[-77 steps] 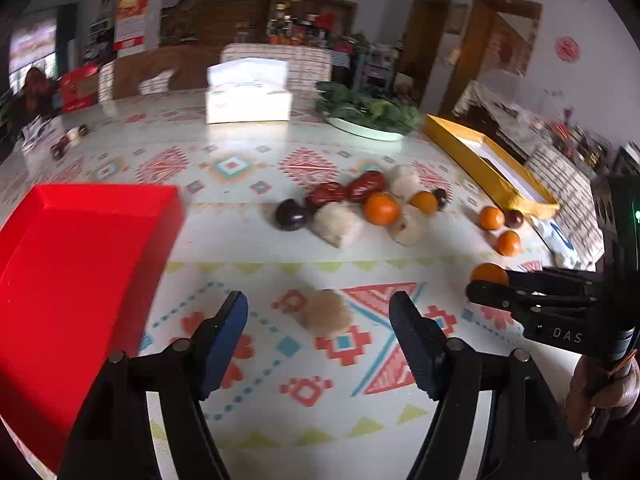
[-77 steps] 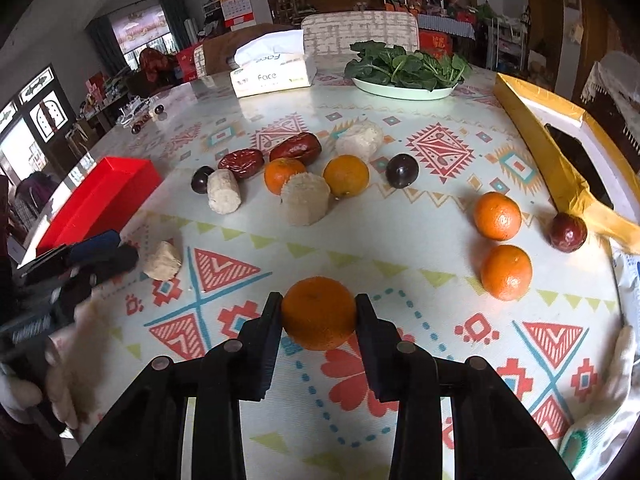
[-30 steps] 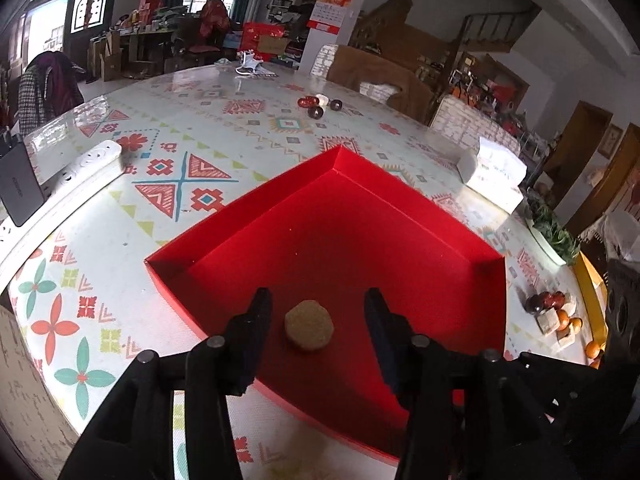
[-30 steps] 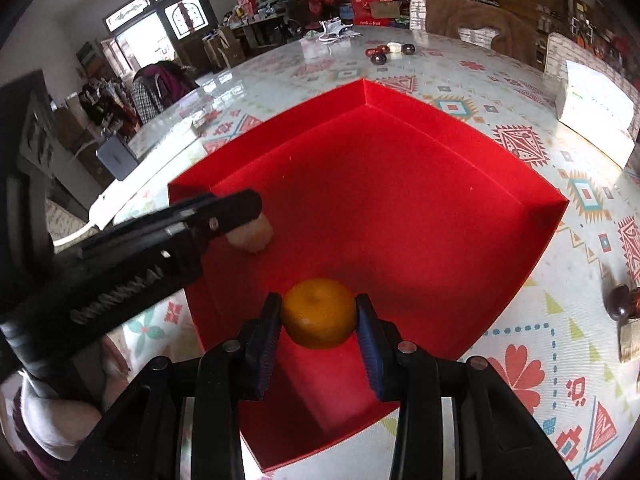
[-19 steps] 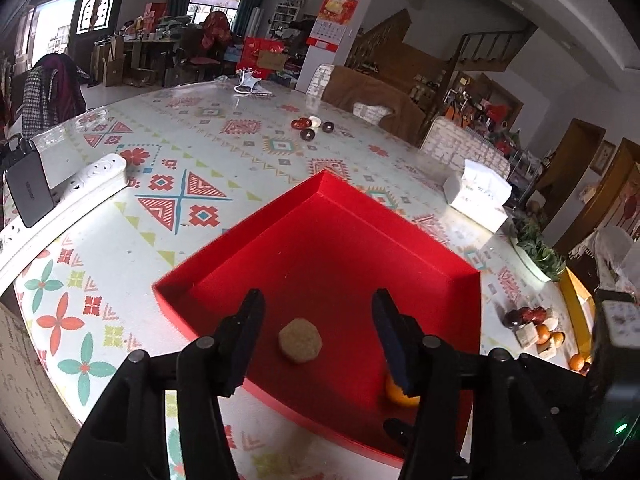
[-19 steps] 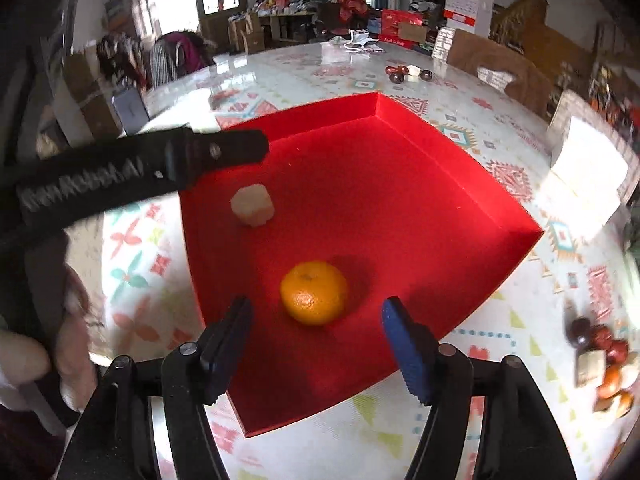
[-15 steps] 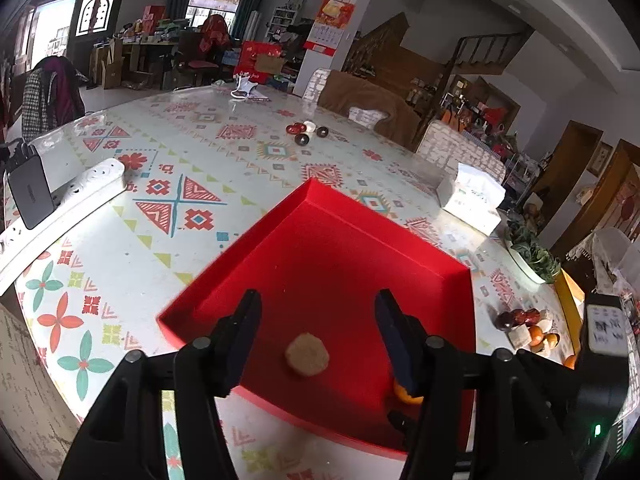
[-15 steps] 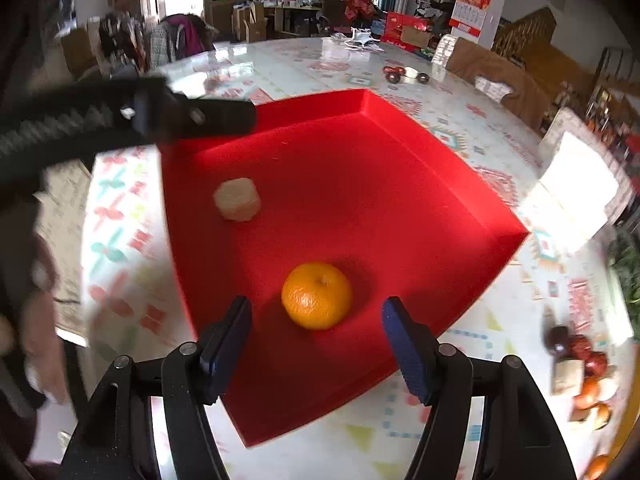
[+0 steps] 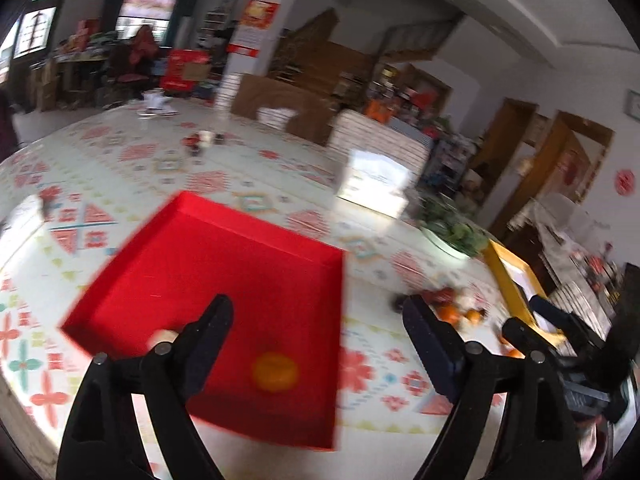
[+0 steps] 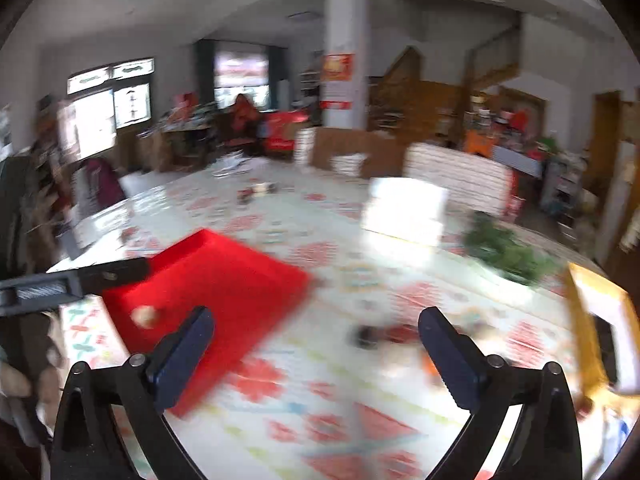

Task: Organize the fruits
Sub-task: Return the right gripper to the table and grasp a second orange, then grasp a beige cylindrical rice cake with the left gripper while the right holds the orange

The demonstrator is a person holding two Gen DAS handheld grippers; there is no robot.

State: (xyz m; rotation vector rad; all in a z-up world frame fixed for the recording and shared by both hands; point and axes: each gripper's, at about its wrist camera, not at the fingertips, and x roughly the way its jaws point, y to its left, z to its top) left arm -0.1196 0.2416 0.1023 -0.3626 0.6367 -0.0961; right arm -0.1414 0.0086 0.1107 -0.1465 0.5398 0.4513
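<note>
Now the round orange mandarin [image 9: 275,372] lies inside the shallow red cardboard tray [image 9: 224,264] near its front edge, with a pale beige lump of fruit [image 10: 145,316] in the same tray toward its left side. Both the left tongs [image 9: 316,344] and the right tongs [image 10: 314,344] have just been opening and stand wide with nothing between them. The remaining fruits [image 9: 452,306] sit blurred on the patterned desk [image 9: 372,368], well apart to the tray's right.

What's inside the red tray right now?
The red tray holds an orange and a pale round piece. The left gripper's finger covers part of its floor.
</note>
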